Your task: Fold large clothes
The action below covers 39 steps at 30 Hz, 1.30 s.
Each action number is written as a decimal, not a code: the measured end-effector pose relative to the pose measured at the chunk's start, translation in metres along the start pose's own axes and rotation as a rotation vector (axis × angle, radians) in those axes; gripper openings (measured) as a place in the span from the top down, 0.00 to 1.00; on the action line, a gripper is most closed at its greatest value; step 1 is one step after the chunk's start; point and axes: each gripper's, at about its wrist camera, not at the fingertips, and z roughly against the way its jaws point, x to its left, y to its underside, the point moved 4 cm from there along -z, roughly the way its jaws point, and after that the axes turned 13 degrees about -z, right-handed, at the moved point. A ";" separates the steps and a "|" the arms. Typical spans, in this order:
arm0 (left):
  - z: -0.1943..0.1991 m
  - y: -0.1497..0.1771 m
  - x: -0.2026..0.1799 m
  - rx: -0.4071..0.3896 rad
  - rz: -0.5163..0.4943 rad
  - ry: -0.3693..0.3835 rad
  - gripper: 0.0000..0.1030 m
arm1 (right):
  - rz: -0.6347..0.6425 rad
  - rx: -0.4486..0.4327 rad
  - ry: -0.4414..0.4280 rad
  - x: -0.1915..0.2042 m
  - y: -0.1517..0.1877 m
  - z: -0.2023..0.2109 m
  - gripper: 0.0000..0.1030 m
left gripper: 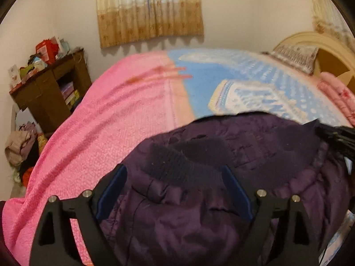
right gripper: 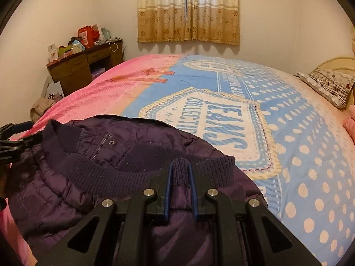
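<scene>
Far left: brown bench (right gripper: 86,66) against the wall, top cluttered with boxes and papers; a heap of clothes (left gripper: 20,146) lies on the floor beside it. A tan curtain (right gripper: 188,11) hangs on the back wall, centre.

The bed (right gripper: 299,133) fills most of both views. Its cover is pink on the left, blue with pale dots and a printed badge on the right. A patterned pillow (right gripper: 330,84) sits at the far right by the headboard.

The jacket (right gripper: 66,188), dark purple and quilted, lies on the near part of the bed, partly over the pink section and partly over the blue. Its ribbed collar (right gripper: 106,168) faces up, with a zip and snap visible just behind it.

Left gripper (left gripper: 174,170): fingers wide apart, hovering over the jacket; cloth lies between them, but the blue pads do not press on it. The left wrist view is blurred.

Right gripper (right gripper: 180,164): fingers narrow, pinching the ribbed collar near its right end; a fold of rib stands between the blue pads (right gripper: 168,181).

In the right wrist view the left gripper shows at the far left edge, by the jacket's left side. In the left wrist view a black part at the far right edge, by the jacket, looks like the right gripper; too blurred to confirm.
</scene>
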 end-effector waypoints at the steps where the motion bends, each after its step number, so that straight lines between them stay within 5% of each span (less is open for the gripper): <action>1: -0.005 0.001 0.001 0.022 0.001 -0.003 0.13 | 0.000 0.000 -0.003 0.000 0.000 0.000 0.86; 4: -0.029 0.006 -0.004 0.108 -0.036 -0.022 0.48 | -0.006 -0.011 -0.019 -0.001 0.003 0.002 0.86; 5: -0.035 0.009 -0.006 0.133 -0.059 -0.030 0.73 | -0.009 -0.014 -0.024 -0.001 0.003 0.003 0.86; 6: -0.036 0.012 -0.007 0.142 -0.065 -0.025 0.88 | -0.011 -0.024 -0.031 -0.002 0.003 0.006 0.86; 9: -0.008 0.008 -0.001 0.064 -0.045 -0.107 0.89 | -0.014 -0.101 -0.046 -0.003 -0.006 0.029 0.87; 15: 0.030 -0.011 0.040 -0.076 0.131 -0.050 0.90 | -0.045 -0.144 -0.031 -0.006 -0.033 0.037 0.93; 21: -0.035 -0.008 0.055 0.026 0.240 -0.033 0.90 | -0.044 -0.045 0.046 -0.009 -0.032 -0.015 1.00; 26: -0.057 0.008 0.036 0.079 0.185 -0.038 0.90 | -0.048 0.007 0.009 -0.001 -0.018 -0.015 0.98; 27: -0.055 0.009 0.035 0.078 0.174 -0.040 0.90 | -0.055 0.028 0.003 -0.001 -0.019 -0.013 0.94; 28: -0.054 0.009 0.035 0.075 0.171 -0.035 0.90 | -0.057 0.056 -0.012 0.000 -0.018 -0.012 0.65; 29: -0.054 0.010 0.035 0.075 0.176 -0.030 0.90 | -0.058 0.081 -0.036 0.001 -0.017 -0.011 0.25; 30: -0.054 0.011 0.036 0.075 0.184 -0.021 0.90 | -0.058 0.083 -0.063 0.004 -0.016 -0.003 0.18; 33: -0.054 0.009 0.036 0.072 0.183 -0.019 0.90 | 0.034 0.118 -0.038 0.018 -0.006 0.001 0.19; 37: -0.053 0.009 0.037 0.058 0.189 -0.013 0.90 | 0.196 0.233 0.083 0.032 0.027 -0.028 0.64; 39: -0.044 0.009 0.039 0.038 0.200 -0.010 0.90 | 0.202 0.181 0.077 0.032 0.030 -0.018 0.81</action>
